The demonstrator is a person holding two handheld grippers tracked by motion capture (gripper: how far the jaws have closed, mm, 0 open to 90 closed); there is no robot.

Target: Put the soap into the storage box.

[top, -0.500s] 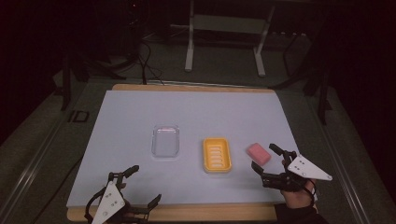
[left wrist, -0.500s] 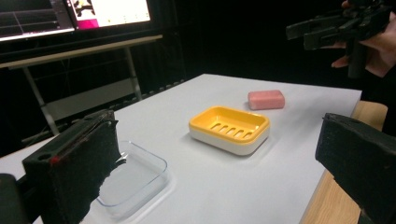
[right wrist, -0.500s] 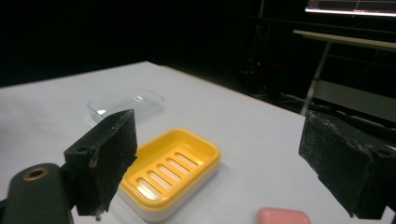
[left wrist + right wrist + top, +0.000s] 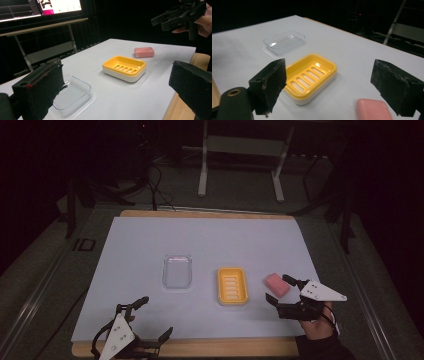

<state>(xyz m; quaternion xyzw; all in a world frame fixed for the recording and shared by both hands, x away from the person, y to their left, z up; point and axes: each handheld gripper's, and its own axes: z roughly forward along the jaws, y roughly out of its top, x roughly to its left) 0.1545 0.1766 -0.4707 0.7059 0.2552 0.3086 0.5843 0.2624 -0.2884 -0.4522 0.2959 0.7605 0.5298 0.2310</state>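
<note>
We approach the pink soap [image 4: 276, 284] at one o'clock of our right gripper [image 4: 281, 292], jaws apart; next, we straddle and close.

Surface [image 4: 150, 240]: pale sheet over a wooden board, wood edge showing at far and near sides. Floor [image 4: 40, 270]: dark grey-green. Beyond the surface: metal-legged stand [image 4: 240, 165], trailing black cables [image 4: 157, 185]. Monitors [image 4: 40, 7] lit on a long bench. Room dark; light falls on the surface alone.
</note>
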